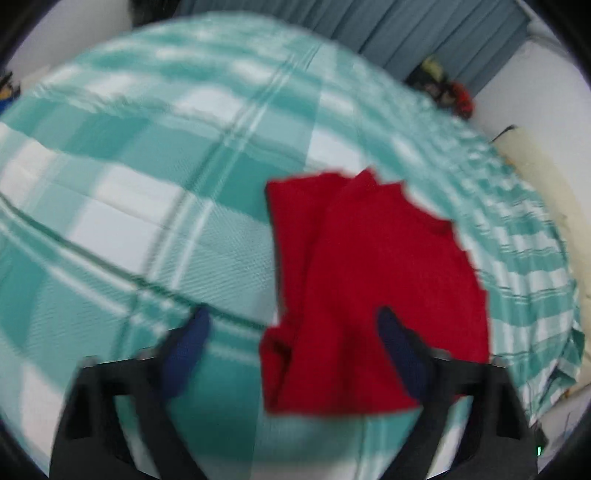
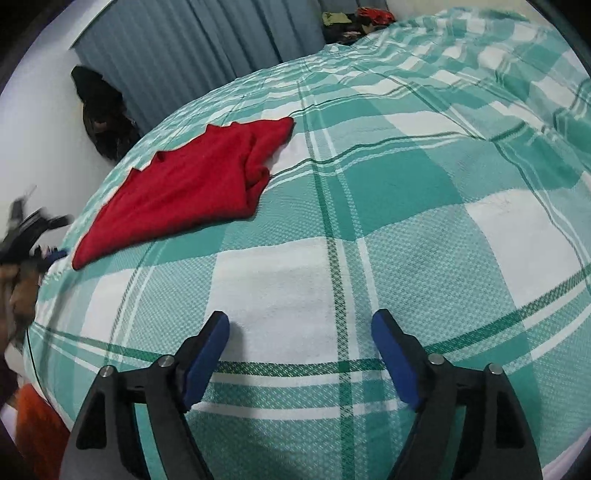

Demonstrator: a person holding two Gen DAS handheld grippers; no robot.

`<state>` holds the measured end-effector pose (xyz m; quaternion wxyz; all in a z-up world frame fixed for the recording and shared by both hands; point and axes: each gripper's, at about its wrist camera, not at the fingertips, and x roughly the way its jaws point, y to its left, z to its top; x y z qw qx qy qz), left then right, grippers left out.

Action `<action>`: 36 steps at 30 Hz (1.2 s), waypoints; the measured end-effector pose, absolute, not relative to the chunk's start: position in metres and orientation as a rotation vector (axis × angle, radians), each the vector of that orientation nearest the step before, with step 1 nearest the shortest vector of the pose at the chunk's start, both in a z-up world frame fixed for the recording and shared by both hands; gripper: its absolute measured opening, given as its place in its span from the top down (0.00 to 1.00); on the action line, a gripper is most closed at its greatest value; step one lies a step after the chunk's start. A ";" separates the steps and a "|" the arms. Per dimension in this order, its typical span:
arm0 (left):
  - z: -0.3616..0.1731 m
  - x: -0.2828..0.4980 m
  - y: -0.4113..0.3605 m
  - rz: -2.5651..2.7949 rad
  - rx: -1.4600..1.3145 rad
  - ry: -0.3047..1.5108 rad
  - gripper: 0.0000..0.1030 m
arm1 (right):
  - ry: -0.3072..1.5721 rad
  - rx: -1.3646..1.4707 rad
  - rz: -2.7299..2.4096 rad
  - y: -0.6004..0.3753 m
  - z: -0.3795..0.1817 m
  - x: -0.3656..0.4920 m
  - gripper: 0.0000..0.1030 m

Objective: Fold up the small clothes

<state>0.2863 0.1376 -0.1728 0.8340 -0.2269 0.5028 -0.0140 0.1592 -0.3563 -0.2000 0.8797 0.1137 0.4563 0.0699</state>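
A small red garment (image 1: 373, 280) lies folded on a green and white checked sheet (image 1: 129, 206). My left gripper (image 1: 293, 317) is open and empty just above the garment's near left edge, its right finger over the red cloth; this view is blurred. In the right wrist view the same red garment (image 2: 192, 184) lies far to the upper left on the sheet (image 2: 406, 221). My right gripper (image 2: 301, 323) is open and empty over bare sheet, well apart from the garment.
Grey-blue curtains (image 2: 199, 48) hang behind the bed. A dark bundle (image 2: 103, 118) sits by the wall at left. A pile of clothes (image 2: 354, 18) lies at the far edge. A cream pillow (image 1: 546, 192) is at the bed's right side.
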 end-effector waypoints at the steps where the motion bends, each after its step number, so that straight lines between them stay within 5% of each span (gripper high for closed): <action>1: -0.183 0.293 0.134 -0.044 -0.493 1.101 0.48 | 0.947 0.220 0.147 -0.354 -0.200 0.158 0.21; 3: -0.191 0.301 0.122 -0.072 -0.468 1.110 0.89 | 0.940 0.207 0.151 -0.353 -0.201 0.157 0.20; 10: -0.125 0.313 0.092 0.039 -0.359 1.041 0.93 | 0.939 0.241 0.164 -0.354 -0.202 0.164 0.14; 16: -0.054 0.333 -0.064 -0.121 -0.040 0.931 0.93 | 0.939 0.265 0.178 -0.357 -0.200 0.164 0.14; 22: -0.108 0.329 -0.207 -0.294 0.145 0.989 0.92 | 0.936 0.321 0.208 -0.366 -0.199 0.162 0.15; 27: -0.156 0.327 -0.235 -0.281 0.252 1.090 0.74 | 0.943 0.318 0.217 -0.365 -0.198 0.163 0.15; 28: -0.147 0.323 -0.228 -0.305 0.213 1.073 0.64 | 0.943 0.326 0.218 -0.366 -0.198 0.163 0.15; 30: -0.114 0.312 -0.198 -0.344 0.114 1.013 0.28 | 0.947 0.359 0.226 -0.370 -0.198 0.165 0.15; 32: -0.088 0.302 -0.167 -0.337 0.053 0.924 0.21 | 0.952 0.404 0.237 -0.376 -0.197 0.167 0.15; 36: -0.075 0.285 -0.087 -0.172 0.010 0.845 0.22 | 0.964 0.516 0.225 -0.389 -0.182 0.171 0.22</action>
